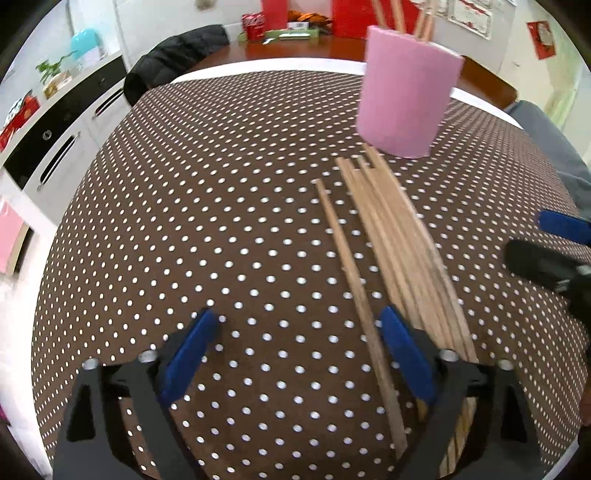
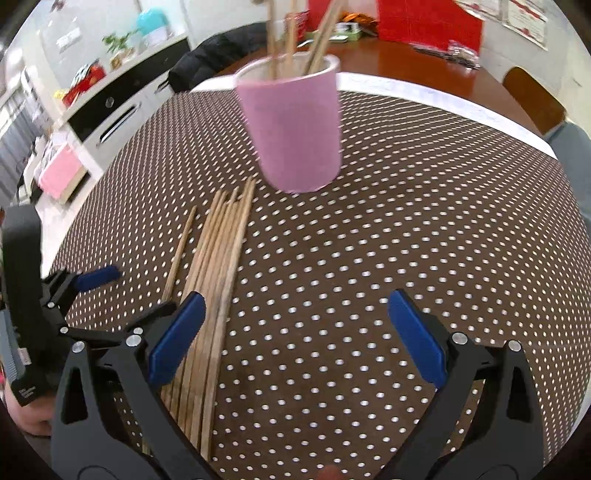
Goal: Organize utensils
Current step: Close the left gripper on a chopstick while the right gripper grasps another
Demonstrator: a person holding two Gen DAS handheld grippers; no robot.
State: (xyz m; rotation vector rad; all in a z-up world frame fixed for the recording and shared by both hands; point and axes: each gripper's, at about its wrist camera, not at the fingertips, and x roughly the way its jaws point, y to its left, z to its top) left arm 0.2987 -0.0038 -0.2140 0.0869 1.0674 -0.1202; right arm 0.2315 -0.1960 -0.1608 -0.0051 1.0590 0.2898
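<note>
Desk: a brown cloth with white dots [image 1: 221, 229] covers it; a white strip and bare red-brown wood show along the far edge.
Around: a black jacket [image 1: 177, 55] lies at the desk's far left corner; red boxes and packets [image 1: 275, 14] stand on the far side; a cabinet with dark drawer fronts [image 1: 55, 122] runs along the left wall.
Holder: the pink cup [image 2: 295, 129] stands upright on the cloth, several chopsticks already leaning inside it.
Chopsticks: a loose wooden bundle [image 1: 402, 240] lies flat, its far tips just short of the cup's base; one single chopstick [image 1: 347, 258] lies a little apart on the bundle's left.
In the way: the cup stands right behind the bundle's tips.
My left claw [image 1: 299, 325]: released, holding nothing; the single chopstick runs between its blue pads, close against the right pad [image 1: 406, 354], which crosses the bundle's edge.
My right claw [image 2: 295, 314]: spread wide, empty; its left pad [image 2: 177, 339] overlaps the bundle's near ends, and only cloth shows between the pads.
</note>
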